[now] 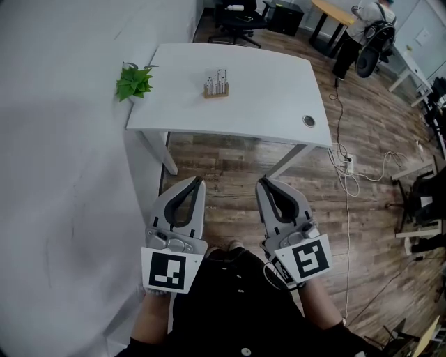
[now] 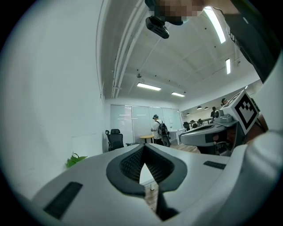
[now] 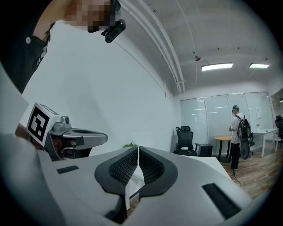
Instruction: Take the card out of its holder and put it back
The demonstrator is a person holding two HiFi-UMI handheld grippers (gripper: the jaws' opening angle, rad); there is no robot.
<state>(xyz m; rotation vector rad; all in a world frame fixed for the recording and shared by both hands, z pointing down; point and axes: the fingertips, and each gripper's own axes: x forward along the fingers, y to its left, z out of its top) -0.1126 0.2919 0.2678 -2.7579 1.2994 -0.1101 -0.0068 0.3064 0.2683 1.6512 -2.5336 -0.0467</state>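
While I stand back from the white surface [image 1: 258, 97], the head view shows my left gripper [image 1: 198, 180] and right gripper [image 1: 263, 183] held side by side over the wooden floor [image 1: 230, 157], well apart from the task's things. Both pairs of fingers are pressed together and hold nothing. Each gripper carries a cube with a black-and-white square marker, and those patterns are the only print I can make out. The card [image 1: 219, 77] stands upright in its wooden holder [image 1: 215, 93] near the middle of the surface. A green plant [image 1: 134, 81] sits at the surface's left edge by the wall, and a round cable hole [image 1: 309, 120] lies near its right front corner. A black office chair [image 1: 240, 17] and a person [image 1: 366, 24] are beyond the far end. A power strip [image 1: 349, 164] lies on the floor to the right.

From the left gripper view, my dark finger pads meet at the tips with no object between them. The plant shows low at left. The office chair and the person, who wears a backpack, stand before glass panels. My right gripper and its marker cube fill the right side.

From the right gripper view, the pads likewise meet along a thin seam, empty. My left gripper's marker cube sits at left, and the chair and the person are at right.
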